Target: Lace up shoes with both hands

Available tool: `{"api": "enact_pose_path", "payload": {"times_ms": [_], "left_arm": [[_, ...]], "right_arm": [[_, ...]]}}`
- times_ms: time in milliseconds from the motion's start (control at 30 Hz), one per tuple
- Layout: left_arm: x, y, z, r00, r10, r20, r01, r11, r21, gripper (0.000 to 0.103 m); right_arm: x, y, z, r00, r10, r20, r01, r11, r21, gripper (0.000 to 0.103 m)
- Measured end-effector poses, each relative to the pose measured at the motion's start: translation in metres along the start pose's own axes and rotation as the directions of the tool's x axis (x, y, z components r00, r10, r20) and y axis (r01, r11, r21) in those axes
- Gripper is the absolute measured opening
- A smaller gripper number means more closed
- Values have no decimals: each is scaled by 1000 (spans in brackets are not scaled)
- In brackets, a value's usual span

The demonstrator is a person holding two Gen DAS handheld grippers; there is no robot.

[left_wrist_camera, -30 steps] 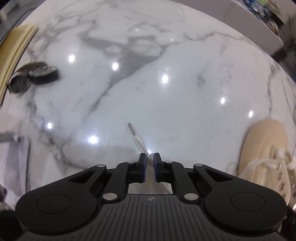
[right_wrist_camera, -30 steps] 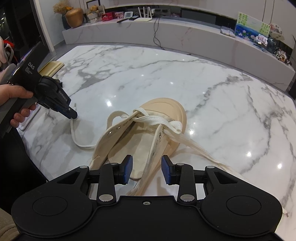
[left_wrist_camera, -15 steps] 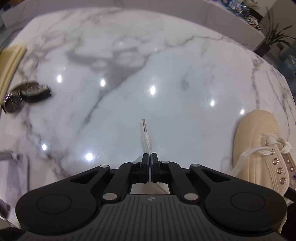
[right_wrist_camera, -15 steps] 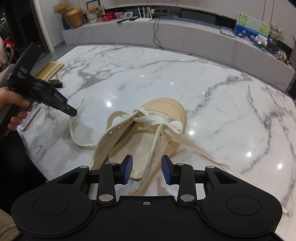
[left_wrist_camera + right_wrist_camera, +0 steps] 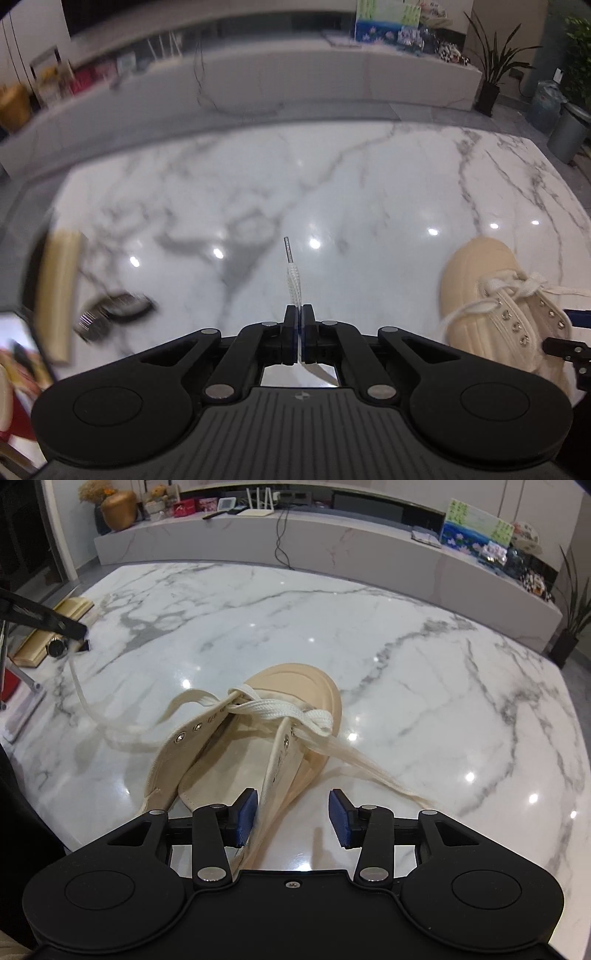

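One lace end [image 5: 292,275] is pinched in the left gripper [image 5: 299,314]; hard pulling could drag the shoe [image 5: 258,738], mid-frame on the desk [image 5: 443,701], since the right gripper [image 5: 291,812], jaws opening, presses nothing.

- Overhead lights glare as small white spots on the glossy marble surface [image 5: 406,635], which also mirrors things faintly.
- The left wrist view is dimmer, with motion blur smearing its left side and background.
- The right wrist view is sharp.
- Fisheye distortion bends both views' edges.
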State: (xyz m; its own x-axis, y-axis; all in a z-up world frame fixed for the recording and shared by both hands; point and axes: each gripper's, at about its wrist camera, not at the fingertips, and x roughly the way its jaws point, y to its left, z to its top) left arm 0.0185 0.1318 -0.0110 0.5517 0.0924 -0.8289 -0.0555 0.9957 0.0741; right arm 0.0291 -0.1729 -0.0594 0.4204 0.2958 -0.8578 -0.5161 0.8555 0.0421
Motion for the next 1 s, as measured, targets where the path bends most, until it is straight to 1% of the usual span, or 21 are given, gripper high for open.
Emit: {"api": "enact_pose_path", "payload": {"times_ms": [67, 167, 267, 367, 433, 600, 667, 733, 800, 867, 933, 1000], "left_arm": [[-8, 6, 5, 999, 44, 27, -44, 999, 12, 0], [-23, 20, 14, 992, 103, 70, -104, 995, 10, 0], [-37, 34, 22, 979, 172, 109, -174, 985, 6, 0], [-47, 46, 28, 964, 229, 136, -231, 973, -3, 1], [-52, 53, 32, 955, 256, 150, -257, 966, -18, 1], [-60, 60, 42, 919, 344, 191, -346, 938, -24, 1], [-61, 60, 44, 916, 349, 197, -352, 936, -23, 1], [-60, 58, 45, 904, 375, 204, -380, 925, -12, 1], [-59, 57, 45, 900, 385, 206, -391, 920, -13, 1], [-57, 54, 46, 903, 375, 208, -382, 924, -8, 1], [-56, 46, 45, 909, 354, 219, -367, 930, 20, 1], [-56, 40, 43, 919, 322, 229, -339, 940, 37, 1]], "right_arm": [[0, -3, 1, 1000, 9, -1, -9, 1000, 17, 41], [-2, -4, 2, 1000, 13, 0, -13, 1000, 19, 41], [-6, -3, 3, 1000, 15, 11, -15, 1000, 12, 41], [-9, -3, 5, 999, 20, 25, -20, 1000, 14, 41], [-11, -3, 7, 999, 26, 29, -26, 1000, 16, 41], [-12, 0, 10, 998, 43, 37, -43, 999, 2, 41], [-12, 1, 11, 998, 50, 42, -50, 999, 3, 38], [-13, 1, 13, 997, 64, 46, -65, 998, 4, 36], [-14, 2, 14, 996, 74, 48, -74, 997, -3, 35], [-14, 4, 15, 995, 82, 51, -82, 997, -11, 35], [-14, 5, 16, 995, 91, 51, -90, 996, -17, 35], [-12, 6, 17, 994, 97, 49, -96, 995, -27, 35]]}}
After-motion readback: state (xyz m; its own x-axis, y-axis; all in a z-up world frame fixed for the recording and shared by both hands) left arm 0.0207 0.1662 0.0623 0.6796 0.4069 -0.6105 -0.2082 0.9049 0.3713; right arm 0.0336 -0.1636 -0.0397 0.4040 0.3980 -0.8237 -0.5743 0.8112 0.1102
